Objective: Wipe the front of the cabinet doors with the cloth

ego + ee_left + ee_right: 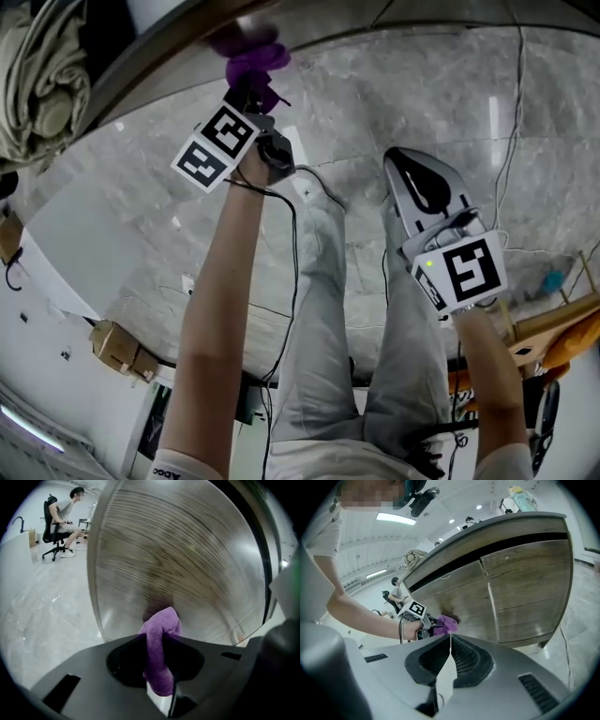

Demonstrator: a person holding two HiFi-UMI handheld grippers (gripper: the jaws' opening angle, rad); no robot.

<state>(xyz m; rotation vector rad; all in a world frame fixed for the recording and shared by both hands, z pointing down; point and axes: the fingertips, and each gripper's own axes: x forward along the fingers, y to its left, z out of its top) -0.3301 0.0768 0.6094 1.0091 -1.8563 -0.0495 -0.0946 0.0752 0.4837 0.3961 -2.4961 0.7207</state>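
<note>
The left gripper (157, 656) is clamped on a purple cloth (160, 630). The fabric is bunched between its jaws and bulges out ahead of them. The front of the cloth meets the lower part of a wood-grain cabinet door (187, 559), with a dark shadow on the panel just behind it.

The person's bare left arm is stretched out toward the cabinet. The right gripper (450, 641) is held well back from the cabinet, beside the person's leg, its jaws pressed together with nothing between them.

In the right gripper view the cabinet shows two doors side by side, and the cloth is on the left one. Above the doors runs a dark gap, then a grey countertop (497, 522). A bundle of beige fabric (412, 557) lies on top. The floor (394, 94) is pale marble. Farther off, another person sits on a black office chair (50, 527).
</note>
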